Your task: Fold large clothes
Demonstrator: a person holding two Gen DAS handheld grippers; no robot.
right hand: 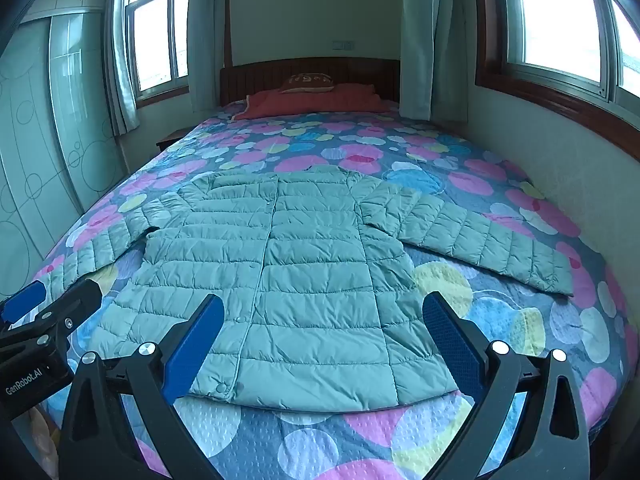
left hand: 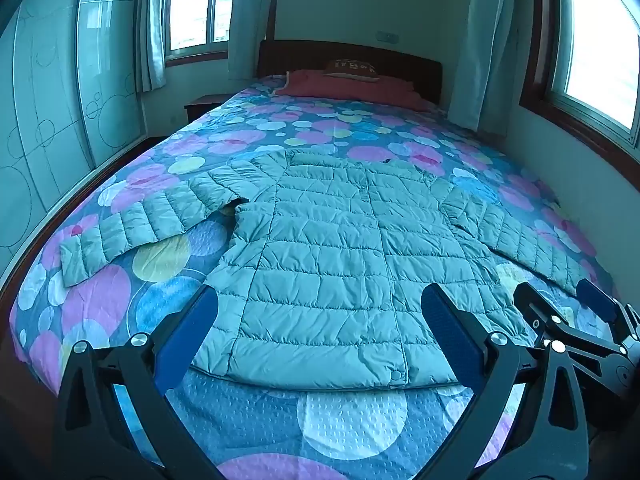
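A pale green quilted jacket (left hand: pixel 320 248) lies flat, front up, across the near half of the bed (left hand: pixel 224 408), its 2 sleeves spread left and right. The left hand-held gripper (left hand: pixel 320 336) hangs over the near hem, fingers spread wide, holding nothing. To its right, the right hand-held gripper (right hand: pixel 324 340) is equally wide apart and empty. A red pillow (right hand: pixel 316 102) sits at the far end.

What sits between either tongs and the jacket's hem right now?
Nothing visible. The puffer jacket lies flat on the bedspread, sleeves spread. The left tongs and right tongs are both open near its hem, with only bare bedspread between. The red blanket lies far off by the headboard.
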